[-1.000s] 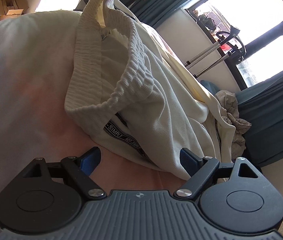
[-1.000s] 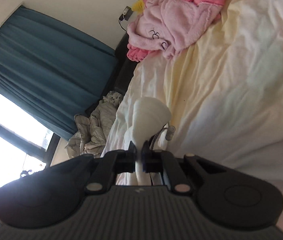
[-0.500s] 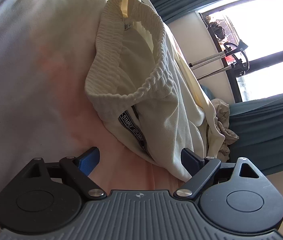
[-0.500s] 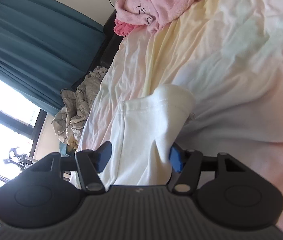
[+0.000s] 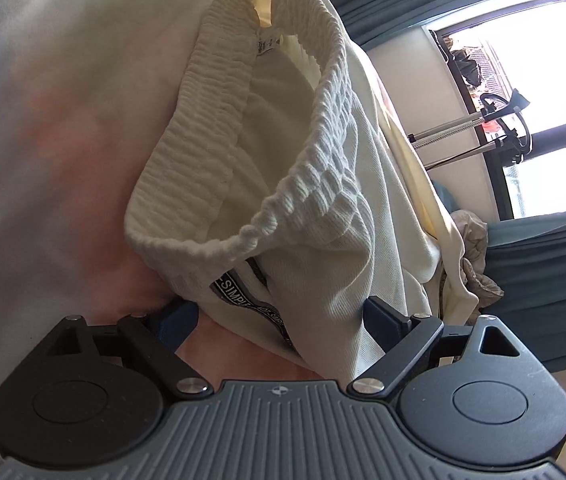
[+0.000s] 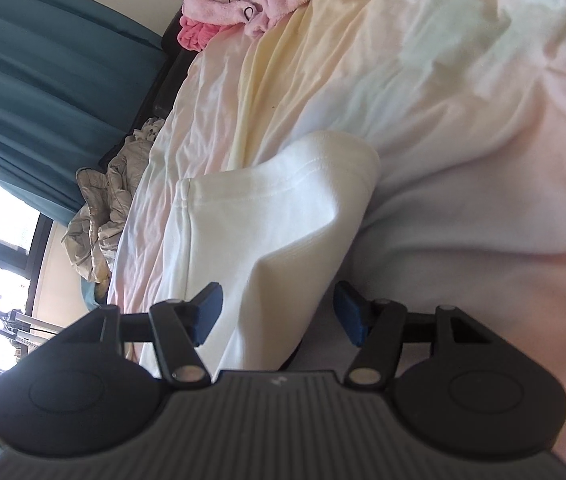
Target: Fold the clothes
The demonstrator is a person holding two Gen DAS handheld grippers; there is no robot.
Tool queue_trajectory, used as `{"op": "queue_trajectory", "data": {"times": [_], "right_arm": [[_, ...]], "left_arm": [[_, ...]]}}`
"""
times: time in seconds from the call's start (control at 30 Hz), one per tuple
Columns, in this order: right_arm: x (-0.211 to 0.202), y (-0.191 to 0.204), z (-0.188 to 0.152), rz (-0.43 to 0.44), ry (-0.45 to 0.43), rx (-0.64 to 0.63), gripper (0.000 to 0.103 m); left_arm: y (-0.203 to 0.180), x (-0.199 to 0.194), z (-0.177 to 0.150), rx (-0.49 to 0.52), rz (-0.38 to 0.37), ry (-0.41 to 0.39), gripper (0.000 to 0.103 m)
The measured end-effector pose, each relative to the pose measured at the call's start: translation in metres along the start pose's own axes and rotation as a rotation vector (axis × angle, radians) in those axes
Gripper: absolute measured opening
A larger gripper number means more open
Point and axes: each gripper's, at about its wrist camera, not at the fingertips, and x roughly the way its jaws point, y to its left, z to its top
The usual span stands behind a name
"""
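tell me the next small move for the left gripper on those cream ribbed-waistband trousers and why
Probably ease the left gripper forward and close on the cream ribbed-waistband trousers. Its jaws stand wide with the waistband corner and black lettered drawstring between the blue pads, not pinched. The right gripper is also open around the white leg hem.

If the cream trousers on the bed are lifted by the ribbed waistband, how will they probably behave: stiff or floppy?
Probably floppy: the cream trousers already sag in soft folds, and the ribbed waistband gapes and curls instead of lying flat. It is likely stretchy, since it looks gathered by elastic. The leg end lies limp on the bedsheet, so it would probably trail.
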Motion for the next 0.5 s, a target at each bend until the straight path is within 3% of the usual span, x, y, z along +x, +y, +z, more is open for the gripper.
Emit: {"op": "queue_trajectory", "data": {"times": [0.2,0.3,0.4,0.43,0.47,0.5], "right_arm": [[0.013,0.006,0.003,0.031,-0.031,-0.025,0.060],[0.019,0.010,0.002,0.018,-0.065,-0.075,0.050],[0.026,0.010,0.004,-0.006,-0.088,-0.102,0.035],[0.027,0.010,0.005,-0.014,-0.095,-0.106,0.026],[0.028,0.010,0.006,-0.021,-0.102,-0.113,0.010],[0.027,0.011,0.007,-0.021,-0.114,-0.120,0.009]], "left_arm": [[-0.002,0.010,0.011,-0.034,0.012,0.026,0.091],[-0.005,0.012,0.013,-0.028,0.013,0.026,0.091],[-0.004,0.013,0.014,-0.017,0.004,0.018,0.091],[-0.005,0.013,0.014,0.000,-0.001,0.011,0.090],[-0.007,0.013,0.014,0.015,-0.007,0.004,0.089],[-0.007,0.013,0.014,0.024,-0.016,-0.005,0.087]]}}
